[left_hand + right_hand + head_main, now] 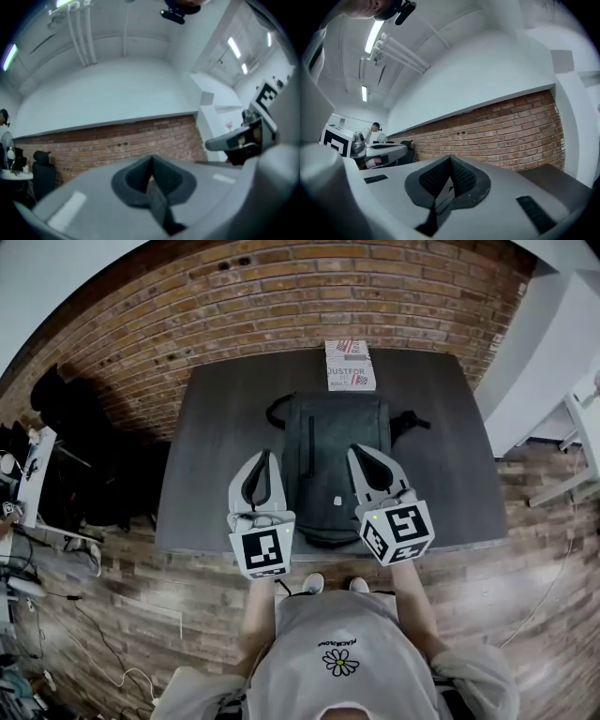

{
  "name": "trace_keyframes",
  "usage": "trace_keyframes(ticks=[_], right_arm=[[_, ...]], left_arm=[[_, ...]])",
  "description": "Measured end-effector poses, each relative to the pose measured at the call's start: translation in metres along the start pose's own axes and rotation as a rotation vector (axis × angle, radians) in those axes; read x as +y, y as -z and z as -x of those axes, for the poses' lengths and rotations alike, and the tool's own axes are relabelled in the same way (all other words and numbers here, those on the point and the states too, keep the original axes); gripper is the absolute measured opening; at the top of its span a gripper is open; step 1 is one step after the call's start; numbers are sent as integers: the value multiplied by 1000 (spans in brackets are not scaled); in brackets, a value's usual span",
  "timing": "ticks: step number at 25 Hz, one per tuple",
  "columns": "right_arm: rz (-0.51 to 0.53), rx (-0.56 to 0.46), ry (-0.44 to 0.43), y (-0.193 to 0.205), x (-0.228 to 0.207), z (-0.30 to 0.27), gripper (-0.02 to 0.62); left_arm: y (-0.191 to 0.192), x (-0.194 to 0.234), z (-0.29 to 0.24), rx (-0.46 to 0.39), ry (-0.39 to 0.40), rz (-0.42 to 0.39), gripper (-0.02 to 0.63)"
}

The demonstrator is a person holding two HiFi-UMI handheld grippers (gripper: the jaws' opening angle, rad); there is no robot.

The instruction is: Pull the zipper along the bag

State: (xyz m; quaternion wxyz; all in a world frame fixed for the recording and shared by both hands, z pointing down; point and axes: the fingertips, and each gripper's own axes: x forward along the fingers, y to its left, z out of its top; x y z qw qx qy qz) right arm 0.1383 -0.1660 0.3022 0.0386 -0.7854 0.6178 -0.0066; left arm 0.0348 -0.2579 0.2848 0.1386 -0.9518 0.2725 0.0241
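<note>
A dark grey backpack (333,442) lies flat on the dark table (216,456) in the head view, with a straight zipper line (311,448) running down its front. My left gripper (264,456) hovers at the bag's left edge and my right gripper (360,451) over its right side. Both are shut with nothing between the jaws. In the left gripper view the closed jaws (151,160) point at the brick wall, and the right gripper (234,139) shows at the side. The right gripper view shows its own closed jaws (450,158) and the left gripper (375,151). Neither gripper view shows the bag.
A white printed box (350,365) stands at the table's far edge behind the bag. A brick wall (281,296) runs behind the table. A black chair and cluttered desk (37,456) stand to the left, and cables lie on the wooden floor (112,643).
</note>
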Motion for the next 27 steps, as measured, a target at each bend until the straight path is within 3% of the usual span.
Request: trace_keyframes(ticks=[27], right_arm=[[-7, -8, 64, 8, -6, 24, -2]], left_arm=[[7, -16, 9, 31, 55, -22, 2]])
